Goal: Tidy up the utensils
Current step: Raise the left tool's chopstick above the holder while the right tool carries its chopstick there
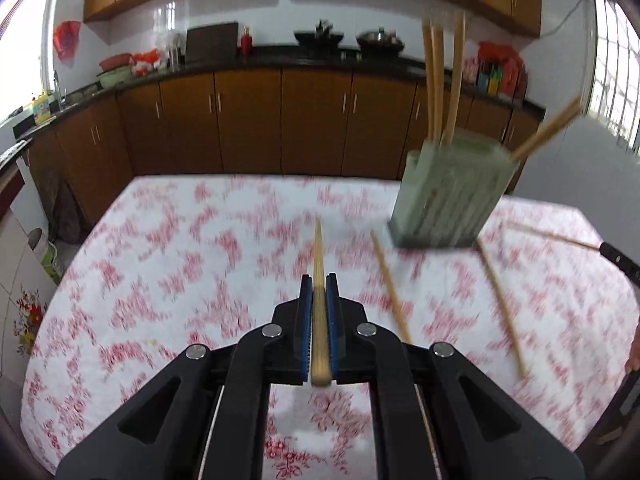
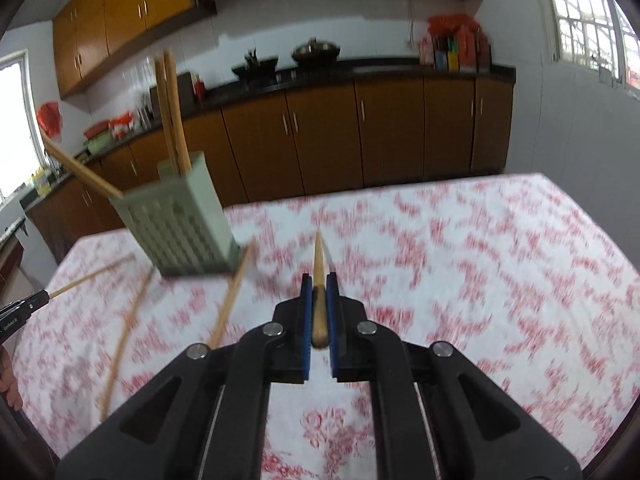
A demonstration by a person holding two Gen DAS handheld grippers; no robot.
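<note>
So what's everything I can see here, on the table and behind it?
Chopstick holder: one, pale green, slotted, standing on the table.
Chopsticks in the holder: about four, tan, most upright, one leaning out sideways.
Loose chopsticks: two, tan, lying on the table near the holder.
Tablecloth: one, white with red flowers, covering the table.
Cabinets: brown wood, below the dark counter and on the wall above.
Pots: two, dark, on the counter.
Left claw: black with blue pads, shut on a chopstick.
Right claw: same, shut on another chopstick.
</note>
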